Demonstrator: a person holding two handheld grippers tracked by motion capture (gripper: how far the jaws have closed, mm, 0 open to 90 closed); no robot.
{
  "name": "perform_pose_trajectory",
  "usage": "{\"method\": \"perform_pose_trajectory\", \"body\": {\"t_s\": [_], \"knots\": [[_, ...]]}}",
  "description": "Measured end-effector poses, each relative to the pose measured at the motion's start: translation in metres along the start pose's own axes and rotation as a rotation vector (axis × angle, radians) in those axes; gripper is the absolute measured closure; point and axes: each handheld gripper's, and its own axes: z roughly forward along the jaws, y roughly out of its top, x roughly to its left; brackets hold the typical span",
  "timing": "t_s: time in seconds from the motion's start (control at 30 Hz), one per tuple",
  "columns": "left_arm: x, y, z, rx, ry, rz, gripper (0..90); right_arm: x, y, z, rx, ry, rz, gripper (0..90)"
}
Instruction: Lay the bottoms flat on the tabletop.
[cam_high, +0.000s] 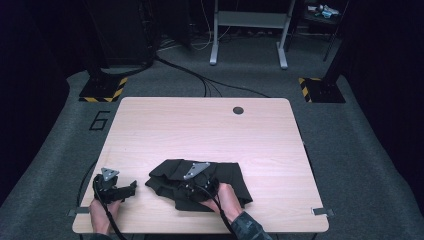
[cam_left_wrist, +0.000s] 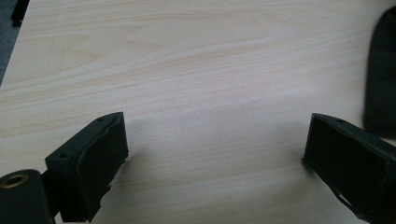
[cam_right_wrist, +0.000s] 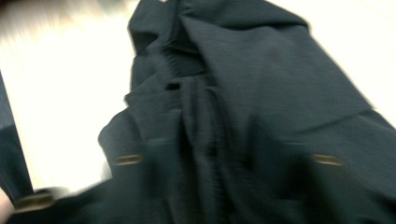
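1. High view: pale wooden worktop, with a round hole near the far edge. A crumpled black garment lies near the front edge, slightly right of centre.
2. Right gripper: set on top of the garment, the hand behind it. The right gripper view is blurred, with dark folds of the garment across it; whether the fingers are parted or closed on cloth cannot be told.
3. Left gripper: rests on bare wood near the front-left corner, just beside the garment's left edge. The left gripper view shows its fingers spread wide and holding nothing, with the garment's edge at the right.
4. Open room: the far half of the worktop and the right-hand strip are bare.
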Motion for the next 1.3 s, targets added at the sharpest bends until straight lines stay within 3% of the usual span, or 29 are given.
{"method": "perform_pose_trajectory", "body": {"t_s": [0.03,0.07,0.13,0.2,0.27,0.43,0.47,0.57,0.63,0.77,0.87,0.93,1.0,1.3], "knots": [[-0.004,-0.002,-0.002,-0.003,-0.032,-0.005,6.4,0.004,0.001,0.004,0.020,-0.024,-0.029,35.9],[-0.014,-0.005,-0.007,-0.005,-0.082,0.020,6.5,0.010,0.002,0.010,0.049,-0.062,-0.080,39.1],[-0.029,-0.008,-0.012,-0.019,-0.165,0.033,7.4,0.011,0.004,0.012,0.044,-0.087,-0.079,50.7],[-0.040,-0.008,-0.014,-0.016,-0.203,0.055,8.6,0.008,0.004,0.012,0.029,-0.094,-0.059,63.4],[-0.051,-0.007,-0.015,-0.032,-0.230,0.058,10.9,0.004,0.004,0.010,0.019,-0.096,-0.040,70.4],[-0.061,0.001,-0.014,-0.067,-0.231,0.082,19.2,0.001,0.003,0.003,-0.023,-0.097,0.003,73.5],[-0.063,0.003,-0.013,-0.080,-0.232,0.081,24.8,-0.001,0.003,-0.002,-0.042,-0.101,0.013,73.6],[-0.064,0.005,-0.015,-0.103,-0.226,0.096,27.2,-0.003,0.004,-0.008,-0.063,-0.109,0.031,73.7],[-0.065,0.006,-0.016,-0.118,-0.234,0.100,27.6,-0.003,0.004,-0.014,-0.071,-0.120,0.072,73.8],[-0.069,0.009,-0.013,-0.107,-0.251,0.119,31.5,-0.013,0.005,-0.026,-0.130,-0.150,0.076,74.0],[-0.072,0.011,-0.009,-0.106,-0.229,0.114,42.3,-0.018,0.005,-0.034,-0.159,-0.165,0.087,74.0],[-0.073,0.012,-0.005,-0.095,-0.224,0.120,44.8,-0.019,0.005,-0.038,-0.156,-0.164,0.099,74.0],[-0.074,0.013,-0.001,-0.073,-0.234,0.131,54.9,-0.025,0.003,-0.048,-0.179,-0.180,0.103,74.0],[-0.076,0.013,0.006,-0.032,-0.209,0.177,73.7,-0.040,-0.009,-0.072,-0.243,-0.232,0.170,74.1]]}}
